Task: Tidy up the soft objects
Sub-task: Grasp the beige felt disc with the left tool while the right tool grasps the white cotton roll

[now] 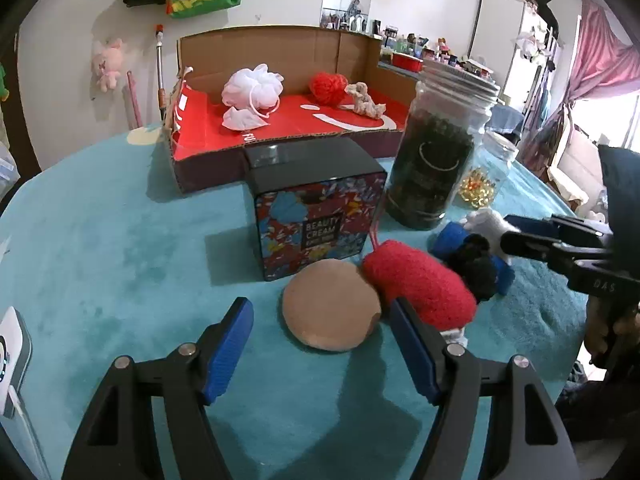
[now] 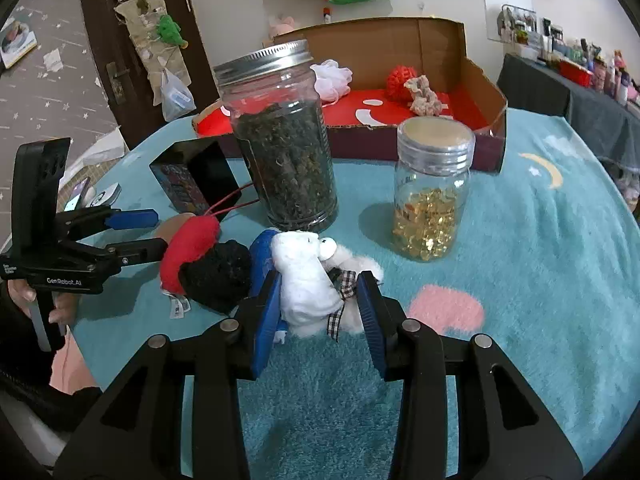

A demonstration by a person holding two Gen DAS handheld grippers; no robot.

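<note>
The right gripper (image 2: pixel 318 304) is squeezing a little white plush toy (image 2: pixel 308 280) between its two blue pads, and the toy's checked ribbon (image 2: pixel 345 292) is hanging down by the right-hand pad. The toy is sitting on the teal blanket (image 2: pixel 520 264), in front of the tall jar of dark leaves (image 2: pixel 284 140). A blue soft thing (image 2: pixel 262 256) is touching the toy on the side away from the small jar of gold bits (image 2: pixel 432 188), which is standing beside the tall jar. Next to the blue thing a black fuzzy ball (image 2: pixel 222 272) is lying, and next to that a red fuzzy roll (image 2: pixel 188 252) with a thin red string. The left gripper (image 1: pixel 322 330) is hanging open, and it is gripping nothing. A round tan puff (image 1: pixel 330 304) is lying between its two blue pads, a bit past the tips, in front of the tall jar and just in front of the flowery box (image 1: pixel 316 216) that stands beside the jar. The tan puff is touching the red roll, and the gripper's right pad is very close to that roll. Behind the tall jar a cardboard tray (image 1: pixel 296 148) with a red floor is holding a white mesh puff (image 1: pixel 252 88), a white mask (image 1: pixel 244 118), a red yarn ball (image 1: pixel 330 86) and a beige knotted thing (image 1: pixel 366 102).
</note>
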